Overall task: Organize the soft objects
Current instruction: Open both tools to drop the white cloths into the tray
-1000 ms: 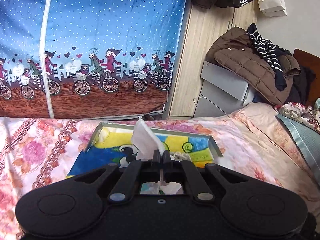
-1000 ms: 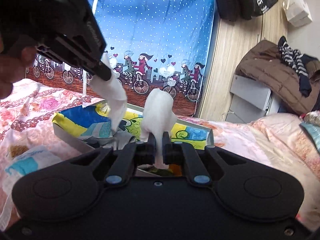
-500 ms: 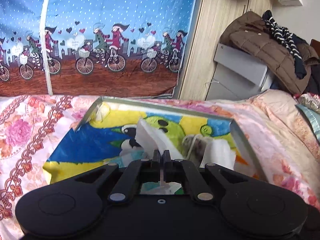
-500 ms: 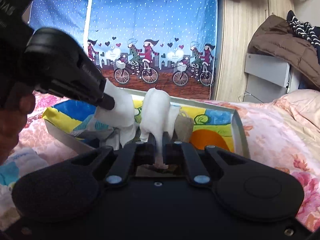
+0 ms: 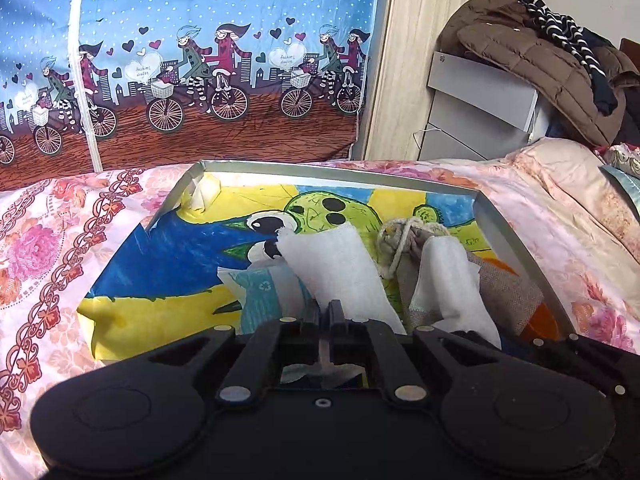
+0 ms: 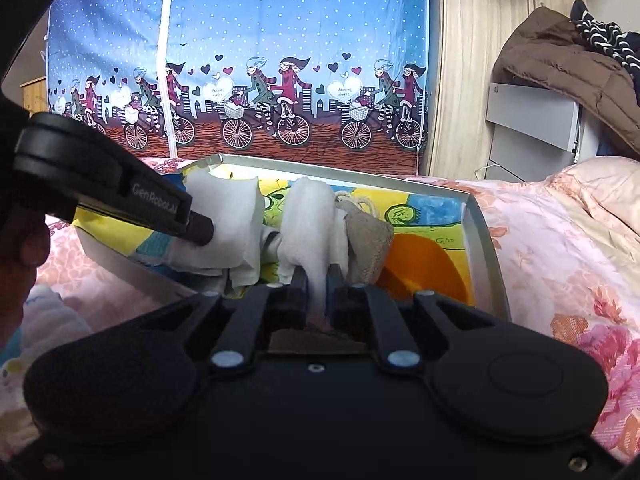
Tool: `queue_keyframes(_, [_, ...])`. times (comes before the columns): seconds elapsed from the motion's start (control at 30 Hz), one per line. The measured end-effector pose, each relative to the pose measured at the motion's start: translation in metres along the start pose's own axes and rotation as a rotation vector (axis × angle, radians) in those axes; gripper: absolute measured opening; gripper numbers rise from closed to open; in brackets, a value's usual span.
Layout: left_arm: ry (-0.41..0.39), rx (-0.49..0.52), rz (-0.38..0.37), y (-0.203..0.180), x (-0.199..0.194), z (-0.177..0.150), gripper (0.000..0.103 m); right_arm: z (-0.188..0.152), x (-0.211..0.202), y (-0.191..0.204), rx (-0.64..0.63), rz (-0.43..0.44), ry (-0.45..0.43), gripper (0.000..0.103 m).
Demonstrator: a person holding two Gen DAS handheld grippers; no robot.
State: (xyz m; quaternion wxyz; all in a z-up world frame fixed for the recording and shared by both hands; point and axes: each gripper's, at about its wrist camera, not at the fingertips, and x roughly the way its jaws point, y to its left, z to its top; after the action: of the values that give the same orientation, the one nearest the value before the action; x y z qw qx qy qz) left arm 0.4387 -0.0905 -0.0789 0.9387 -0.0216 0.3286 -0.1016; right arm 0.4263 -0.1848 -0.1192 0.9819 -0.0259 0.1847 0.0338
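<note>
A shallow silver-rimmed box lined with a bright cartoon drawing lies on the bed. My left gripper sits low inside it, pinching a white cloth that lies flat on the lining; its jaws are opening. In the right wrist view the left gripper tip presses into that cloth. My right gripper holds a second white cloth between its fingers, its jaws opening slightly. A burlap drawstring pouch leans right beside this cloth. A blue-and-white packet lies under the left cloth.
The floral bedsheet surrounds the box. A blue bicycle-print fabric wardrobe stands behind it. A brown coat is piled on a grey cabinet at the right. Another soft packet lies on the bed left of the box, below a person's hand.
Both grippers have come down and forward into the box with their cloths. The cloths, which hung upright before, now rest on the lining beside the pouch.
</note>
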Motion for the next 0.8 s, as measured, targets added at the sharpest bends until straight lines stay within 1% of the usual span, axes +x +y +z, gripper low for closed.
queue_keyframes(0.03, [0.000, -0.005, 0.000, 0.000, -0.001, 0.001, 0.010, 0.000, 0.001, 0.000, -0.001, -0.003, 0.003, 0.005])
queue_keyframes(0.07, [0.000, -0.007, 0.006, -0.001, -0.003, 0.002, 0.015, 0.001, -0.004, 0.001, -0.001, -0.005, 0.005, 0.006])
queue_keyframes(0.1, [-0.001, -0.009, 0.013, 0.000, -0.005, 0.003, 0.019, 0.002, -0.005, 0.001, 0.000, -0.010, 0.006, 0.009])
queue_keyframes(0.23, [0.020, -0.008, 0.028, 0.003, -0.010, 0.002, 0.025, 0.007, -0.018, 0.002, 0.003, -0.016, 0.005, 0.018])
queue_keyframes(0.3, [0.020, -0.019, 0.028, 0.007, -0.015, 0.000, 0.032, 0.008, -0.027, 0.003, 0.003, -0.017, 0.001, 0.023])
queue_keyframes(0.37, [0.015, -0.040, 0.021, 0.012, -0.022, -0.001, 0.035, 0.012, -0.032, 0.004, 0.000, -0.019, -0.002, 0.027])
queue_keyframes(0.43, [0.011, -0.049, 0.020, 0.017, -0.031, -0.003, 0.036, 0.014, -0.038, 0.004, 0.000, -0.023, -0.006, 0.036])
queue_keyframes(0.47, [0.004, -0.049, 0.022, 0.019, -0.036, -0.004, 0.037, 0.017, -0.043, 0.004, 0.000, -0.024, -0.010, 0.038])
queue_keyframes(0.53, [-0.021, -0.056, 0.028, 0.023, -0.050, -0.006, 0.041, 0.019, -0.052, 0.004, -0.001, -0.025, -0.016, 0.047])
queue_keyframes(0.57, [-0.037, -0.066, 0.030, 0.026, -0.058, -0.006, 0.046, 0.021, -0.058, 0.004, -0.001, -0.024, -0.019, 0.049])
queue_keyframes(0.6, [-0.060, -0.080, 0.035, 0.029, -0.069, -0.007, 0.052, 0.022, -0.064, 0.004, -0.001, -0.025, -0.022, 0.054])
queue_keyframes(0.63, [-0.086, -0.090, 0.043, 0.031, -0.079, -0.009, 0.055, 0.024, -0.070, 0.003, -0.001, -0.026, -0.027, 0.060])
queue_keyframes(0.7, [-0.134, -0.095, 0.068, 0.034, -0.099, -0.011, 0.061, 0.028, -0.082, 0.001, 0.001, -0.022, -0.043, 0.066])
queue_keyframes(0.77, [-0.179, -0.083, 0.101, 0.034, -0.121, -0.013, 0.066, 0.033, -0.098, 0.000, 0.008, -0.017, -0.060, 0.069])
queue_keyframes(0.8, [-0.206, -0.075, 0.114, 0.033, -0.134, -0.014, 0.070, 0.035, -0.106, -0.001, 0.015, -0.017, -0.074, 0.074])
